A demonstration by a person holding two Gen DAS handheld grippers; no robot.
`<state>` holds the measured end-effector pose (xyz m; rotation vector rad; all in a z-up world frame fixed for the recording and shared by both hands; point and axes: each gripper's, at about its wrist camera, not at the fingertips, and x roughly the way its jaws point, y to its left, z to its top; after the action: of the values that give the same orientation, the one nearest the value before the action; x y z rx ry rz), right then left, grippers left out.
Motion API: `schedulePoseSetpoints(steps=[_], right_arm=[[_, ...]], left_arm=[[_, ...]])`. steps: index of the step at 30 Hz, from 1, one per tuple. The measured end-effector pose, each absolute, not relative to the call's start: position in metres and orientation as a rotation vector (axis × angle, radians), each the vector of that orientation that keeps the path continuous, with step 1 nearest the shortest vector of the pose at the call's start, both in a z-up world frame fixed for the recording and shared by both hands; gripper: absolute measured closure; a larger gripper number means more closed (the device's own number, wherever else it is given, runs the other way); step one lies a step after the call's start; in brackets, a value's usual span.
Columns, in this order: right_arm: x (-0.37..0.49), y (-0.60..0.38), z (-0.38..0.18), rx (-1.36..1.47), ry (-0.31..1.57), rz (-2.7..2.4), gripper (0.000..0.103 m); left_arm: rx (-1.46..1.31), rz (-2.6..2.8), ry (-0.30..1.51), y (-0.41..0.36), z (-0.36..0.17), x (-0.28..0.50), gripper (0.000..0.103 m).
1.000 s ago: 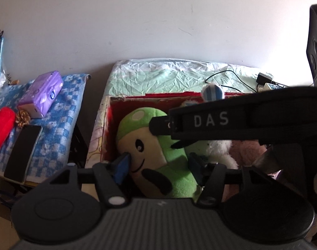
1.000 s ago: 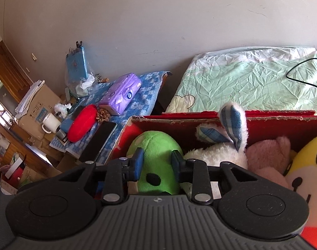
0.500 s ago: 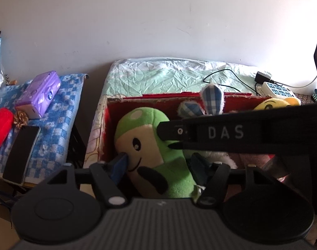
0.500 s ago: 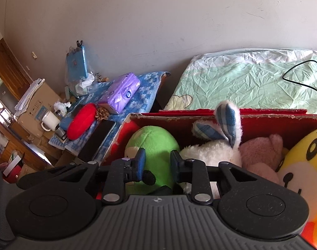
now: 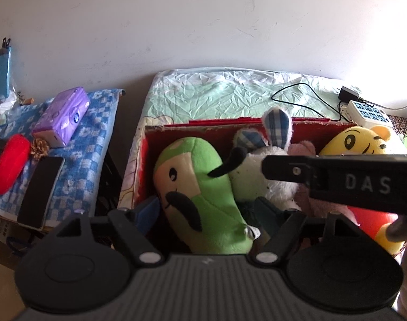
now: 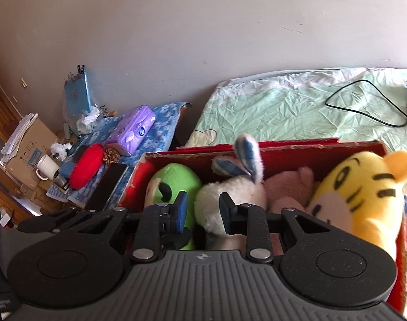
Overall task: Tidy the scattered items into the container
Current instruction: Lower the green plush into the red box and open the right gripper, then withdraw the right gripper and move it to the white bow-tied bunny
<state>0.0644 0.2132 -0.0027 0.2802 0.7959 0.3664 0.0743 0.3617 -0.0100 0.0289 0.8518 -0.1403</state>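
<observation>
1. Black jaws of the left gripper (image 5: 203, 210) are opening around the green plush toy (image 5: 200, 195), letting it settle in the red box (image 5: 297, 123); this looks like the drop-off step.
2. The right gripper (image 6: 202, 212) hangs over the box, jaws narrowly parted, gripping nothing.
3. Next, I'd guess: lift clear and look for strays.
4. The green toy lies face-up at the box's left end, beside a white bunny (image 6: 230, 198), soft and squashy.
</observation>
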Motion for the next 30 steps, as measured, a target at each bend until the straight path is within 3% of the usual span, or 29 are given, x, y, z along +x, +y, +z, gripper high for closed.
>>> schedulePoseSetpoints(steps=[15, 21, 30], right_arm=[[0.035, 0.201, 0.005, 0.256, 0.745, 0.29, 0.073], [0.028, 0.193, 0.005, 0.256, 0.74, 0.248, 0.073], [0.01, 0.194, 0.004, 0.212, 0.73, 0.21, 0.073]], left_arm=[[0.058, -0.093, 0.86, 0.352, 0.001, 0.067, 0.023], [0.063, -0.076, 0.866, 0.35, 0.0, 0.064, 0.015], [0.058, -0.062, 0.881, 0.349, 0.001, 0.058, 0.013]])
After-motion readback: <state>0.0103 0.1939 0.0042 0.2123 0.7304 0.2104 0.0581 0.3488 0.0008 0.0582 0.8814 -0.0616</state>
